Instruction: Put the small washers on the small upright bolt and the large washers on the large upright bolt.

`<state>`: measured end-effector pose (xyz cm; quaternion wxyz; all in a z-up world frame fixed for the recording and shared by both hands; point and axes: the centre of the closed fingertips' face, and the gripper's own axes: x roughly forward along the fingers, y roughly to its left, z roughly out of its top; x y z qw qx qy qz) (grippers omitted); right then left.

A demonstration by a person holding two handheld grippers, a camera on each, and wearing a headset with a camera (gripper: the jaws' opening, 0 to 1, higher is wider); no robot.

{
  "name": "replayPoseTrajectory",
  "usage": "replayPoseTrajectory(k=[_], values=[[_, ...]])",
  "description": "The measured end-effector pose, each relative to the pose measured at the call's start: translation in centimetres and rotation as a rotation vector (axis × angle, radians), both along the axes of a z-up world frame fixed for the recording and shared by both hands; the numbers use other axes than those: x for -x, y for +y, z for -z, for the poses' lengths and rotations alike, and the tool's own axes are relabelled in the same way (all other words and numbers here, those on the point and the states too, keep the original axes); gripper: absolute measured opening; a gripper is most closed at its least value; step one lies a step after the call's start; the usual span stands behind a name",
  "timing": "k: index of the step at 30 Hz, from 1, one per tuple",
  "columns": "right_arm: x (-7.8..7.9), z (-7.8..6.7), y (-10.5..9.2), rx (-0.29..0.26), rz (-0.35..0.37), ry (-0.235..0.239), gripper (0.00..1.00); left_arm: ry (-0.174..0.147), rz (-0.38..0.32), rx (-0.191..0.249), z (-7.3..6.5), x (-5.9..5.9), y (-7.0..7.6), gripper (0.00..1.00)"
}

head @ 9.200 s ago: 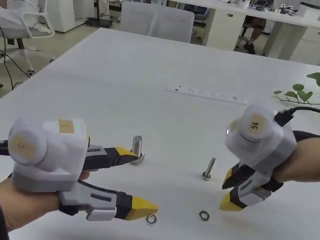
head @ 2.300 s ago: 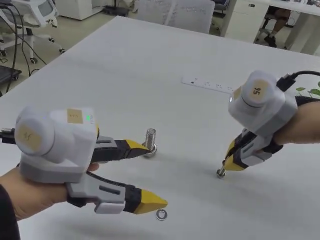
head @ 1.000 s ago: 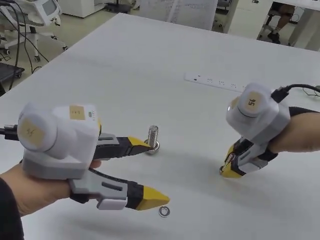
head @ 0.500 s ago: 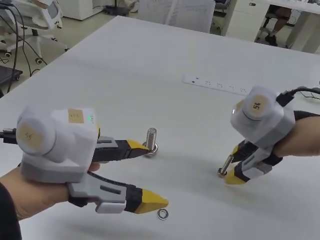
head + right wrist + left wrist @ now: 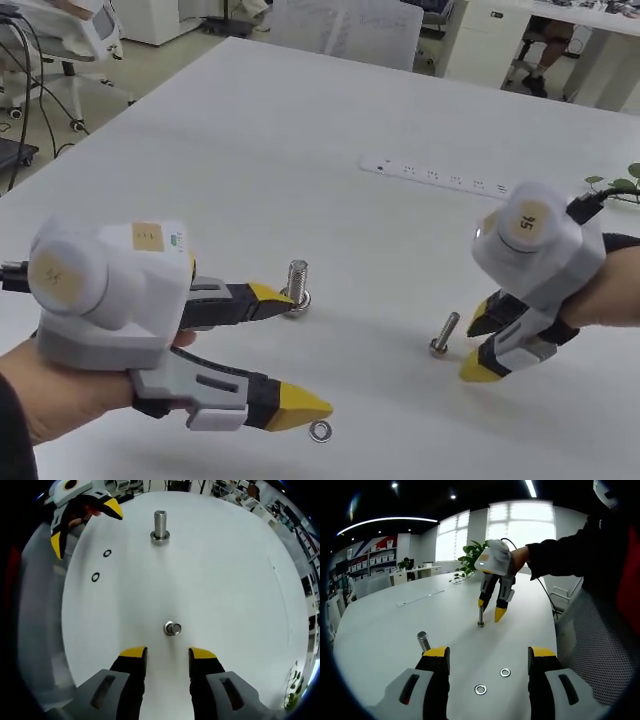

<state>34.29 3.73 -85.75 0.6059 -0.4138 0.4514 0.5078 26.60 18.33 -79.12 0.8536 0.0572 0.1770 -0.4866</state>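
The large bolt (image 5: 297, 285) stands upright on the white table (image 5: 250, 150), just beyond the upper fingertip of my left gripper (image 5: 290, 350), which is open and holds nothing. A loose washer (image 5: 320, 432) lies below its lower jaw; the left gripper view shows two washers (image 5: 505, 672) (image 5: 480, 689) between the jaws of the left gripper (image 5: 489, 652). The small bolt (image 5: 443, 335) stands slightly tilted, just left of my right gripper (image 5: 478, 345), which is open and empty. In the right gripper view the small bolt (image 5: 172, 628) sits a little ahead of the right gripper (image 5: 168, 653).
A white power strip (image 5: 435, 175) lies farther back on the table. Green plant leaves (image 5: 620, 185) reach in at the right edge. Chairs and desks stand beyond the table's far edge. The person's dark sleeve fills the right of the left gripper view.
My right gripper has pulled back to the right, off the small bolt, and its jaws have opened. The left gripper has stayed in place.
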Motion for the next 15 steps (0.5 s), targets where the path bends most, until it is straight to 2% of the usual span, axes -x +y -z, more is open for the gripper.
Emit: replayPoseTrajectory(k=[7, 15], values=[[1.2, 0.1, -0.3, 0.000, 0.001, 0.007, 0.35, -0.002, 0.003, 0.001, 0.0, 0.0, 0.0, 0.62], [2.9, 0.1, 0.3, -0.009, -0.012, 0.018, 0.35, -0.005, 0.004, 0.001, -0.1, 0.1, -0.1, 0.62]])
